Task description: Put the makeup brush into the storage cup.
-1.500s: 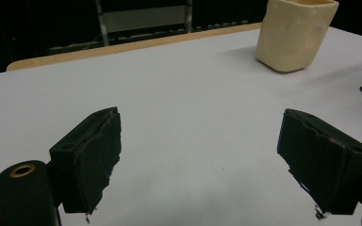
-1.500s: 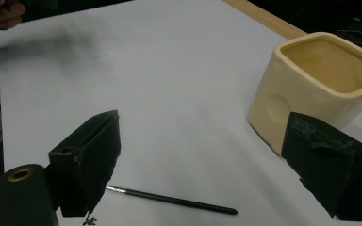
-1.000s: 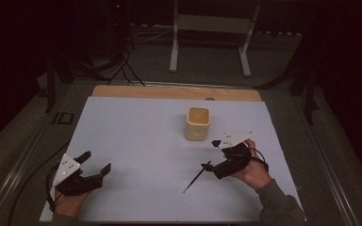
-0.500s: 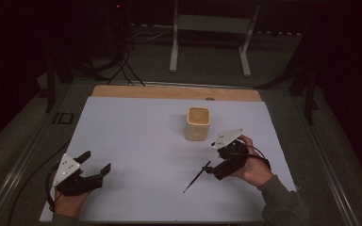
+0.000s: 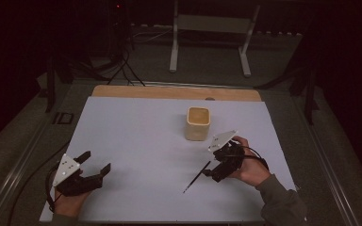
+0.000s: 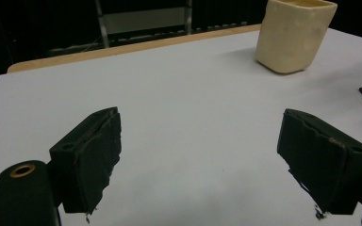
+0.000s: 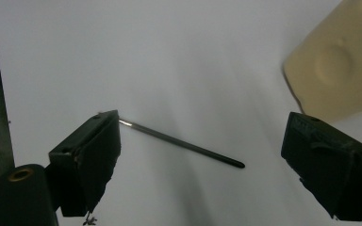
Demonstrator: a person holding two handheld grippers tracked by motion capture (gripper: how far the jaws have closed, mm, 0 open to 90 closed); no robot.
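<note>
Right tongs (image 5: pixel 213 172) apart over thin black stick (image 5: pixel 196 177), left tongs (image 5: pixel 95 163) apart, cream cup (image 5: pixel 198 123) beyond

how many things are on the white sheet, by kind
cup: 1
black stick: 1
total: 2
</note>
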